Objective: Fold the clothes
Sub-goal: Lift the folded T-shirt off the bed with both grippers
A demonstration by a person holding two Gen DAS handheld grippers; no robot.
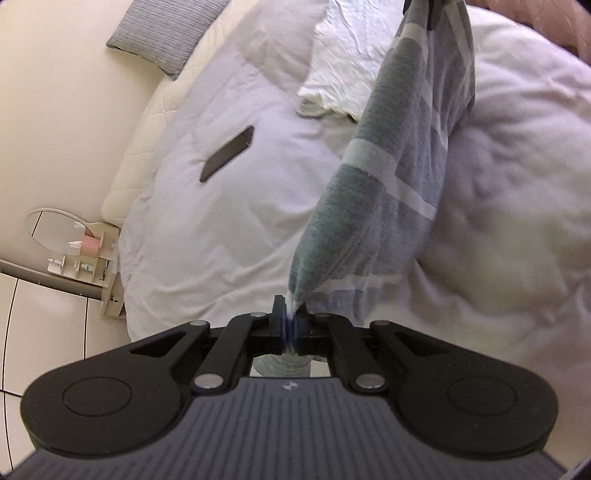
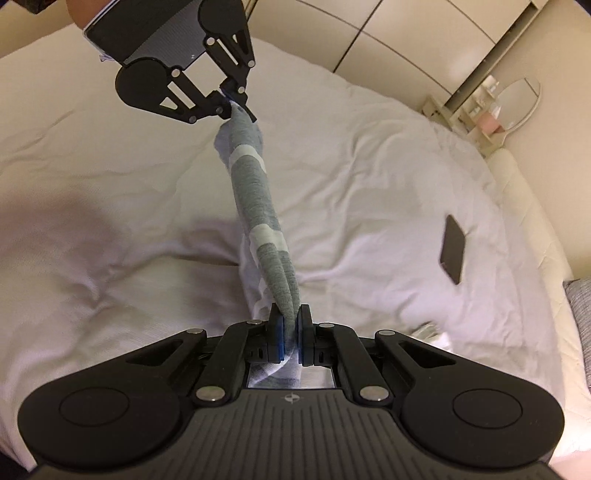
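Note:
A grey garment with white stripes (image 1: 391, 177) hangs stretched in the air between my two grippers, above the white duvet (image 1: 229, 221). My left gripper (image 1: 291, 325) is shut on one end of it; the cloth bunches out from between the pads. In the right wrist view the same striped garment (image 2: 258, 206) runs from my right gripper (image 2: 291, 332), shut on its near end, up to the left gripper (image 2: 233, 101) at the top, held by a person's hand. A crumpled white garment (image 1: 351, 62) lies on the bed behind.
A dark phone (image 1: 227, 153) lies on the duvet (image 2: 369, 177), seen also as the phone (image 2: 453, 249) at the right. A grey pillow (image 1: 166, 33) sits at the bed's head. A bedside shelf with a round mirror (image 1: 55, 229) and toiletries stands beside the mattress.

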